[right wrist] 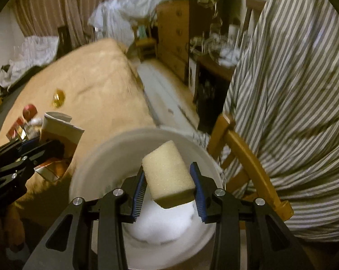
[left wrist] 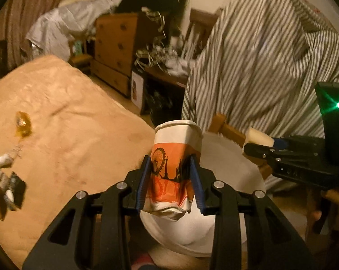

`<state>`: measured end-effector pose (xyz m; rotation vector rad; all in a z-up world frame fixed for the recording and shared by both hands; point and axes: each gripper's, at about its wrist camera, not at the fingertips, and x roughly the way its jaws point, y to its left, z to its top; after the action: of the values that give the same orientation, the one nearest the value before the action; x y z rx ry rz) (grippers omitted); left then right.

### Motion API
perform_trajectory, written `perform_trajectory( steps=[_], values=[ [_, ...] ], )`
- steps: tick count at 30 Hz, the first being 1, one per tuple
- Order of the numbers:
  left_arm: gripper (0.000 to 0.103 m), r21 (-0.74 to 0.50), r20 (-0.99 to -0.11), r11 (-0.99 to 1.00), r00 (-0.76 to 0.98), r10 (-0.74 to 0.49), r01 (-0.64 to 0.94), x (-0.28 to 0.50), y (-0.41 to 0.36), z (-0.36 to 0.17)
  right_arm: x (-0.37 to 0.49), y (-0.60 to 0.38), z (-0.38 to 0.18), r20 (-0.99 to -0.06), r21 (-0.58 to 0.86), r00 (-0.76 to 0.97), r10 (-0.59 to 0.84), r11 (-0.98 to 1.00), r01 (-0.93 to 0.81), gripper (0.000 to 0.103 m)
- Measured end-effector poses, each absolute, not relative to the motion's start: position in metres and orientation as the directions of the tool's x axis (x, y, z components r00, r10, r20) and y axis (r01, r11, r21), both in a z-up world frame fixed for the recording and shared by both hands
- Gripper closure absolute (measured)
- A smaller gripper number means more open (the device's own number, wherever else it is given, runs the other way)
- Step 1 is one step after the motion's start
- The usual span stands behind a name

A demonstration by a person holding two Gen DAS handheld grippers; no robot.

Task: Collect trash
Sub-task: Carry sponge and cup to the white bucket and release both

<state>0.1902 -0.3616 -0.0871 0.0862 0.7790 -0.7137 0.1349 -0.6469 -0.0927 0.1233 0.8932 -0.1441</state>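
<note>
A home bedroom: a blanket-covered bed [right wrist: 97,78], wooden dresser [left wrist: 116,47] and curtains [right wrist: 56,6].

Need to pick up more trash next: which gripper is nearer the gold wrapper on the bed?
Left. The left gripper, holding the paper cup, is beside the bed near the gold wrapper; the right gripper, holding a sponge, is farther, over the white bin.

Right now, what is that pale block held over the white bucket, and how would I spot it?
Find the white bin beside the peach-covered bed. Above its mouth, the right gripper pinches a cream foam sponge block between blue pads. Unlike the crushed orange paper cup in the left gripper nearby, it is plain, unprinted and brick-shaped.
</note>
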Motion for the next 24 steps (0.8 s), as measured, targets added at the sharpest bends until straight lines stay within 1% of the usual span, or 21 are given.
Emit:
perform_trajectory(
  steps=[2,5,12,13,14,16,17,24],
  values=[
    [0.07,-0.184,-0.693,0.764,0.47,-0.547,0.619,0.193,-0.368,-0.099,0.14,-0.656,-0.103,-0.806,0.054,0.589,-0.058,0.984,0.171,0.064],
    [0.07,-0.184,-0.716,0.768,0.452,-0.532,0.614,0.198,-0.372,-0.111,0.14,-0.655,-0.111,-0.812,0.068,0.582,-0.047,0.982,0.174,0.064],
    [0.068,-0.18,-0.726,0.775,0.45,-0.52,0.606,0.201,-0.374,-0.116,0.132,-0.639,-0.118,-0.812,0.087,0.583,-0.032,0.981,0.174,0.064],
    [0.065,-0.18,-0.726,0.777,0.452,-0.519,0.603,0.202,-0.374,-0.116,0.132,-0.638,-0.118,-0.811,0.089,0.584,-0.029,0.981,0.172,0.063],
    [0.057,-0.178,-0.725,0.778,0.454,-0.517,0.603,0.202,-0.374,-0.115,0.134,-0.637,-0.119,-0.811,0.092,0.584,-0.025,0.981,0.17,0.061],
    [0.044,-0.168,-0.721,0.782,0.466,-0.512,0.6,0.202,-0.374,-0.114,0.135,-0.636,-0.119,-0.81,0.096,0.587,-0.02,0.982,0.165,0.048],
    [0.043,-0.164,-0.719,0.783,0.471,-0.511,0.599,0.202,-0.373,-0.113,0.134,-0.636,-0.118,-0.806,0.093,0.591,-0.025,0.981,0.168,0.042],
    [0.042,-0.161,-0.715,0.786,0.479,-0.51,0.597,0.199,-0.37,-0.111,0.129,-0.636,-0.115,-0.791,0.11,0.612,-0.021,0.978,0.175,0.041]
  ],
)
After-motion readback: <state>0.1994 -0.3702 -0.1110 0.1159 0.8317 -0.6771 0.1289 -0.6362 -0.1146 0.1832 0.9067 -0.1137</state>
